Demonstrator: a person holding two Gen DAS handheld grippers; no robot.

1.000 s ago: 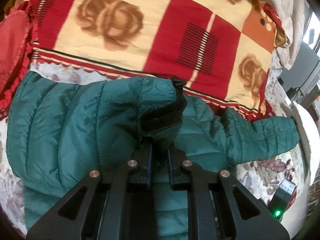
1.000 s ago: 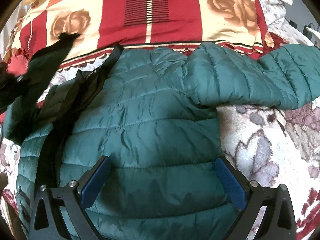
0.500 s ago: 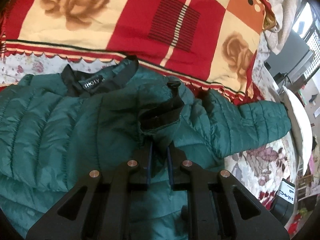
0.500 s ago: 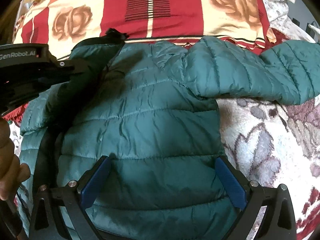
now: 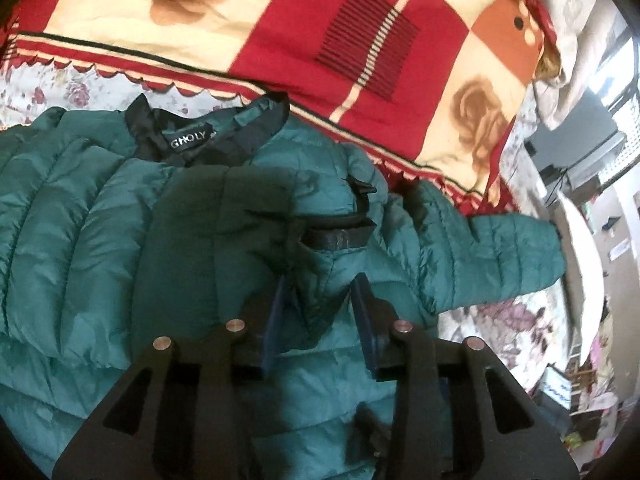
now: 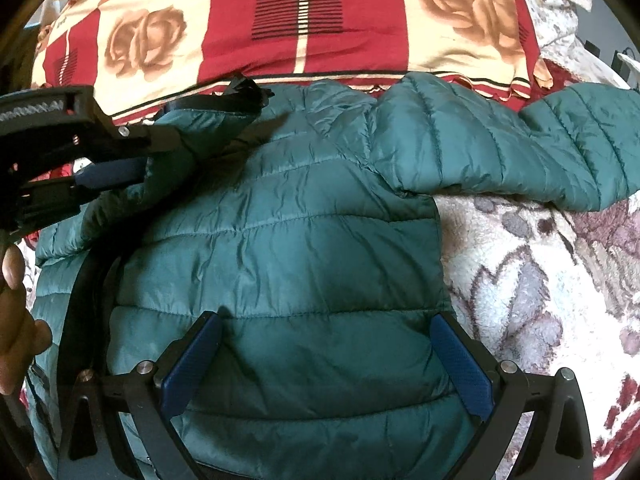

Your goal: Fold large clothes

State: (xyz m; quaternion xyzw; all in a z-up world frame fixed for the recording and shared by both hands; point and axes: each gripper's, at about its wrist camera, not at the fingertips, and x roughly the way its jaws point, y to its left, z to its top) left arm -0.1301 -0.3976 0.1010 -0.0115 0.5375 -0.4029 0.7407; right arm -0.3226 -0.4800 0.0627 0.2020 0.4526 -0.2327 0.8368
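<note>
Green puffer jacket [image 6: 288, 240] flat on bed. L claw [image 5: 320, 304] opening, sleeve cuff [image 5: 332, 236] between pads. R claw [image 6: 326, 364] wide open, empty, over near hem.

Left gripper [image 5: 320, 312] at bottom centre, jaws opening, blue pads apart with the black-edged sleeve cuff [image 5: 334, 236] of the green puffer jacket [image 5: 80, 220] loose between them. Jacket fills left and centre of the frame, black collar [image 5: 208, 136] with label at upper left centre, other sleeve [image 5: 500, 248] stretched to the right. Red and cream rose blanket [image 5: 320, 20] across the top; floral sheet [image 5: 500, 320] lower right.
</note>
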